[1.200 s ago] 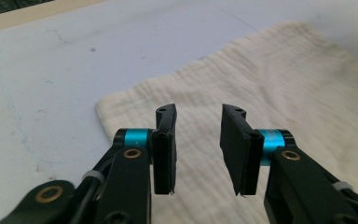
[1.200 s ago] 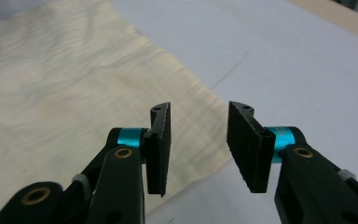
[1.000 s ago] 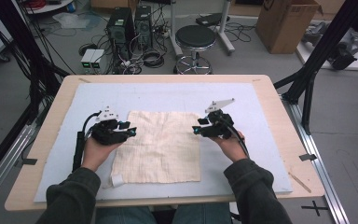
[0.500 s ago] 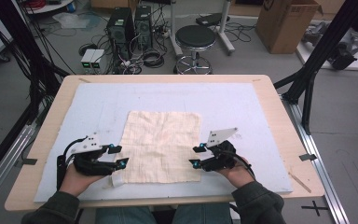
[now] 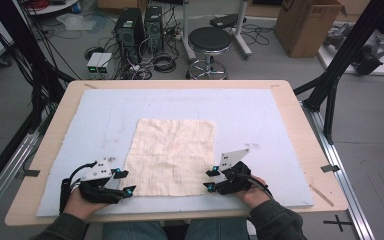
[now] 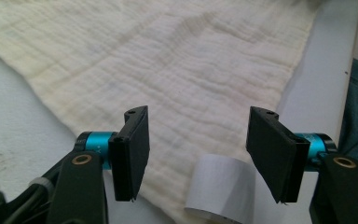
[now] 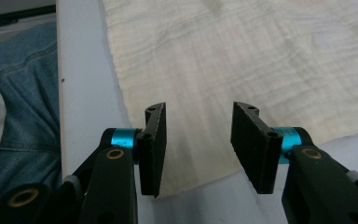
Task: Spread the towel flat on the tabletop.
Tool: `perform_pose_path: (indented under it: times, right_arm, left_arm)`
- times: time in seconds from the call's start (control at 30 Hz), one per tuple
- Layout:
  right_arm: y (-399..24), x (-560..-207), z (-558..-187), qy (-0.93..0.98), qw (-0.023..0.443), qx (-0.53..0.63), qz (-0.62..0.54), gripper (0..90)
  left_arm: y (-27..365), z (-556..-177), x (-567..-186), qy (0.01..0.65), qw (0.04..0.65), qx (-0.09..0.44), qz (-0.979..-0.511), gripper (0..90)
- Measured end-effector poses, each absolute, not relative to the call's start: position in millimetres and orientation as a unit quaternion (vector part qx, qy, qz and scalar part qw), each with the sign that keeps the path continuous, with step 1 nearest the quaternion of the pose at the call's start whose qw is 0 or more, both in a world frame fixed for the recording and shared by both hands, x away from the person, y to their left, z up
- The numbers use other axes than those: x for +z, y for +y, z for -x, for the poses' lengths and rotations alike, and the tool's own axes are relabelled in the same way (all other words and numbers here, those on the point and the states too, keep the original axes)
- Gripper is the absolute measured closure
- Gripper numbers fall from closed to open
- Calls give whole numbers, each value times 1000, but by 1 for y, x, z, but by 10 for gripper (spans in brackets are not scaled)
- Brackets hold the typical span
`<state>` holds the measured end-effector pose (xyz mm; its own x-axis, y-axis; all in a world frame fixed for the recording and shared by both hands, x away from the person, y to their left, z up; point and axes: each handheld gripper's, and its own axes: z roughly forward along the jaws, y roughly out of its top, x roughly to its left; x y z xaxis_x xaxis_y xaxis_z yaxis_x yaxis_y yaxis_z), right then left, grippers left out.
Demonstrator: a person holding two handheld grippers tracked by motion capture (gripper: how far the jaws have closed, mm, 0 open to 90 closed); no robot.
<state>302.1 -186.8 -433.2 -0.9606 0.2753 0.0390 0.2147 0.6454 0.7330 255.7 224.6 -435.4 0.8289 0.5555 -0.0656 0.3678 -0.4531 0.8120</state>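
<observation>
A cream cloth lies flat on the pale mat, with a white label at its near left corner. My left gripper sits at that corner. Its jaws have just been opening and stand open on either side of the label and the cloth, without pressing on them. My right gripper is at the near right corner. Its jaws have just been closing, but they are still apart, over the cloth edge and gripping nothing. In the gripper views, the left gripper and the right gripper each hover low over the fabric.
The pale mat covers a wooden table. The table's near edge and the person's jeans are just behind both grippers. On the floor beyond the table stand a stool, computer towers and a cardboard box.
Both hands have drawn back from the cloth's far side to its near corners, sinking toward the table. The left jaws stand wider apart than before. The cloth lies as it did.
</observation>
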Motion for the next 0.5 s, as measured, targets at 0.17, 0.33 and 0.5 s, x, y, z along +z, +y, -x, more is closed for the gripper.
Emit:
perform_pose_path:
  times: [0.17,0.33,0.5]
  right_arm:
    - [-183,-438,-303,914,35,381,-138,593]
    - [-181,-438,-302,917,45,372,-137,659]
    - [-184,-439,-306,916,26,376,-136,804]
  left_arm:
    - [223,-258,-441,269,420,90,-862,450]
    - [223,-260,-443,270,417,89,-863,522]
    - [225,-260,-444,273,417,97,-862,614]
